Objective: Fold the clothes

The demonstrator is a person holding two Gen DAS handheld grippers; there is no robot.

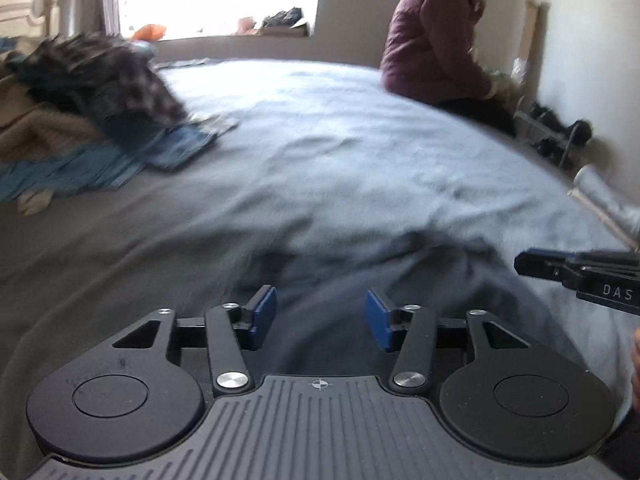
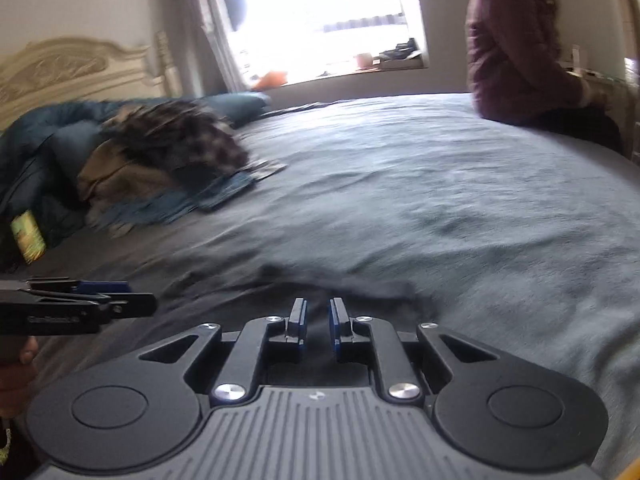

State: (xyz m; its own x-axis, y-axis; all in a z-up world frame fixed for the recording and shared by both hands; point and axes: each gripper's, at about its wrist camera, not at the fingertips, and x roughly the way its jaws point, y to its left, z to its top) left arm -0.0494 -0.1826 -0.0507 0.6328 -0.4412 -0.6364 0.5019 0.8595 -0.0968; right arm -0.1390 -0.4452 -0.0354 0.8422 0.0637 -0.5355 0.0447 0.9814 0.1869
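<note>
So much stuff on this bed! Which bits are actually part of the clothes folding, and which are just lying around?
Part of the job:
- dark garment in front of both grippers
- left gripper, open
- right gripper, nearly closed, apparently on the garment's fabric
- clothes pile, probably waiting

Just lying about:
- grey bedspread
- seated person in a purple jacket
- windowsill clutter
- headboard

Bed cover (image 1: 340, 152) lies open and flat across the middle and far right: wide passage there. Left side blocked by a heap of clothes (image 1: 92, 92) running toward the headboard (image 2: 68, 72). Far edge occupied by a seated person (image 1: 432, 40). Directly ahead of both grippers a dark garment (image 1: 360, 264) lies rumpled on the cover, low. Right gripper (image 1: 520, 262) intrudes from the right in the left wrist view, close beside the left gripper (image 1: 320, 316).
</note>
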